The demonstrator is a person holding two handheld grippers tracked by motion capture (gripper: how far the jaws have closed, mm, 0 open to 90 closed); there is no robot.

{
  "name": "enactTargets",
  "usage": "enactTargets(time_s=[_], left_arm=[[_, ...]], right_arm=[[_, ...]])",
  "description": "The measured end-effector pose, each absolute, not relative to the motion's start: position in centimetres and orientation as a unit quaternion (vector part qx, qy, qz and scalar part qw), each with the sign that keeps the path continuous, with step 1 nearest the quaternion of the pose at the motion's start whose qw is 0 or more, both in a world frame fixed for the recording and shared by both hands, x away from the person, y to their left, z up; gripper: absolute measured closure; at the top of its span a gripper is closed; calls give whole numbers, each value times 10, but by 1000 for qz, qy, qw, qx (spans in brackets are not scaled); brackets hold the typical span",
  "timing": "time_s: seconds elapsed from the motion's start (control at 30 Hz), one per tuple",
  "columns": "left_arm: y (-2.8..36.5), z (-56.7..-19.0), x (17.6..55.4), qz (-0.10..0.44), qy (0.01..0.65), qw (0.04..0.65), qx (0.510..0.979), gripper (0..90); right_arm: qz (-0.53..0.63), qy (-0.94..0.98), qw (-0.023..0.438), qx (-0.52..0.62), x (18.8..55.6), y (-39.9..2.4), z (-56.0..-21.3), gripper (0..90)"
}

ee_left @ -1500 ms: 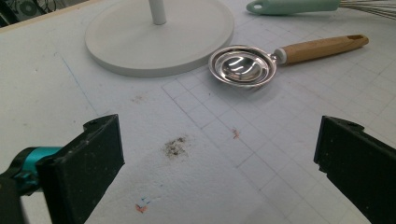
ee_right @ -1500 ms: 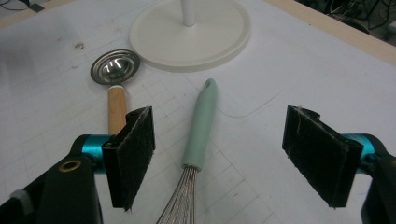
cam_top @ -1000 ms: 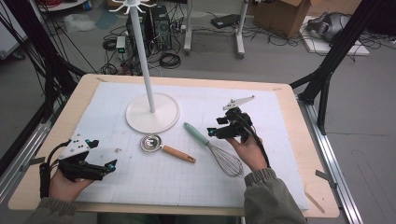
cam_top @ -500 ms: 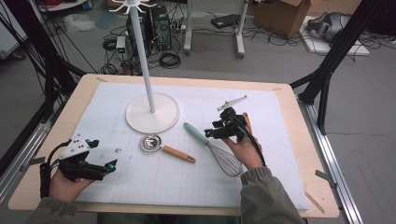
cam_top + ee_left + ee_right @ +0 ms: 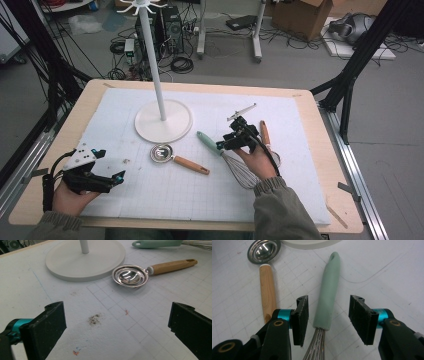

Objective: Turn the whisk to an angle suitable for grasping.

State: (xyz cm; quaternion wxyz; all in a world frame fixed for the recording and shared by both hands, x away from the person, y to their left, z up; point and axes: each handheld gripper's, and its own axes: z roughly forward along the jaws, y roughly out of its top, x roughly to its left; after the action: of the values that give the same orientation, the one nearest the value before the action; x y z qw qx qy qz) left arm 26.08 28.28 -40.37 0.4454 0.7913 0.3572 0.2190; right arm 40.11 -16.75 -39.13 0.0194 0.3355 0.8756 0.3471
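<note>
Bare mat (image 5: 105,340) ahead (scoop (image 5: 130,276) beyond)

sleeves (image 5: 280,210): olive-grey | tool (image 5: 327,315): black pads, teal collars, brass screws

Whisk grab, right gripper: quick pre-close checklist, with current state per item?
1. Right gripper open: ok, both jaws stand apart.
2. Whisk handle between the jaws: ok, the mint handle's lower end, near the wires, sits in the gap.
3. Centring: ok, roughly; the handle lies a little nearer one jaw, touching neither.
4. Jaws low enough to catch the handle: cannot tell from these views.
5. Nearby objects out of the close: ok, the strainer with the wooden handle lies outside the jaw, and the stand base is farther off.
6. Left gripper out of the way: ok, open at the mat's near left edge.
</note>
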Motion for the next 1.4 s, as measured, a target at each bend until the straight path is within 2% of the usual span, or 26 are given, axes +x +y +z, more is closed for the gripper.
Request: enactTargets(time_s=[0.97, 1.4], left_arm=[[285, -404, 262, 221, 359, 446, 790, 18], [286, -404, 262, 221, 361, 446, 789, 18]], right_arm=[[329, 883, -11, 336, 409, -157, -404, 541], [306, 889, -22, 339, 411, -152, -409, 597]])
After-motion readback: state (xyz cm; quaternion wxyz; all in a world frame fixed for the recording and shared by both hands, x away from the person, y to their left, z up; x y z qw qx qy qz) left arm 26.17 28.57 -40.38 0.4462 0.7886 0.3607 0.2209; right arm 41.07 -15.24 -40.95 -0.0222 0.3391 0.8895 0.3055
